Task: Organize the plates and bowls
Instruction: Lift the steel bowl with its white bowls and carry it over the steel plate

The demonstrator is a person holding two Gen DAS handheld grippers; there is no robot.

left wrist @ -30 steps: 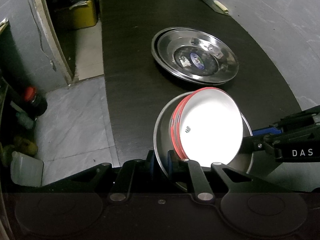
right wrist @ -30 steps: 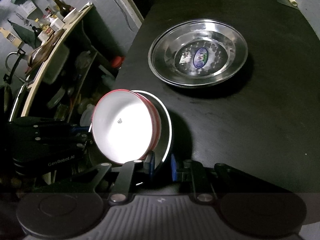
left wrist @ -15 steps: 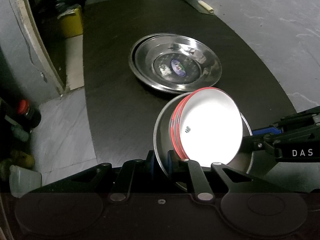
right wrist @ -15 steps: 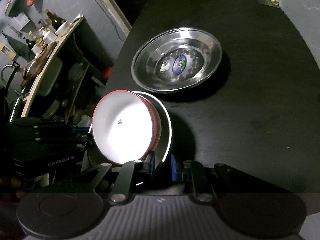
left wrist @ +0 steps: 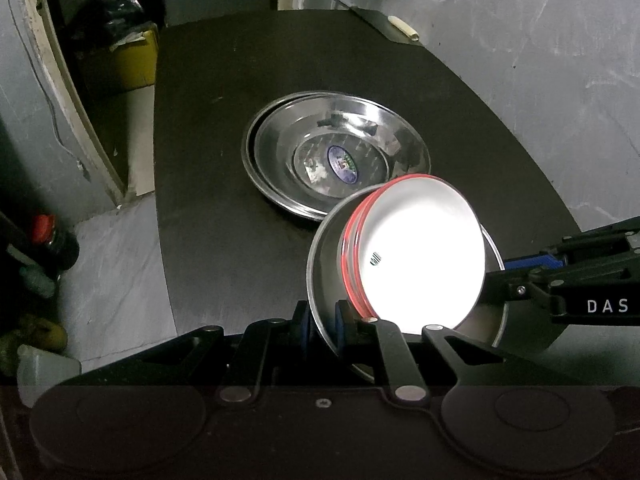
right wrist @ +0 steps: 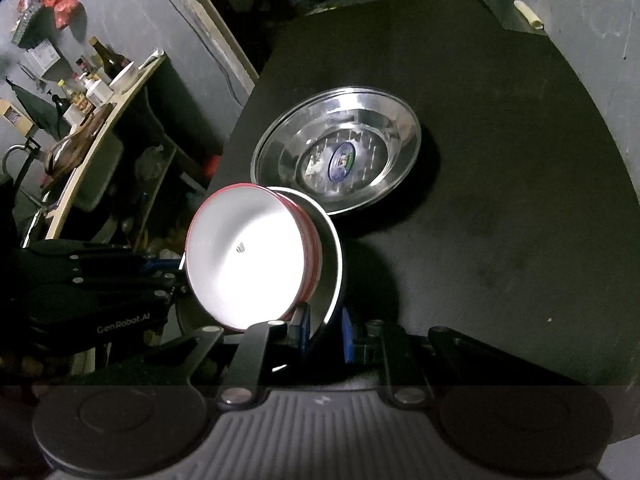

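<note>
Both grippers hold one steel plate [left wrist: 326, 264] by its rim, with a white red-rimmed bowl [left wrist: 420, 256] sitting in it. My left gripper [left wrist: 322, 326] is shut on the plate's near edge. My right gripper [right wrist: 324, 334] is shut on the opposite edge; the plate [right wrist: 332, 256] and bowl [right wrist: 244, 256] show in its view too. The load hangs above the black table [left wrist: 208, 208], close to a stack of steel plates [left wrist: 336, 156], which also shows in the right wrist view [right wrist: 340, 152].
The table's left edge drops to a tiled floor [left wrist: 116, 264] with bottles [left wrist: 52, 236]. A yellow box [left wrist: 132, 60] stands at the far left. A shelf with bottles [right wrist: 92, 80] is at the left in the right wrist view. A grey wall [left wrist: 540, 60] runs along the right.
Both grippers have carried the plate and bowl forward toward the stacked steel plates, which now lie just beyond the held plate's far rim. The grips are unchanged.
</note>
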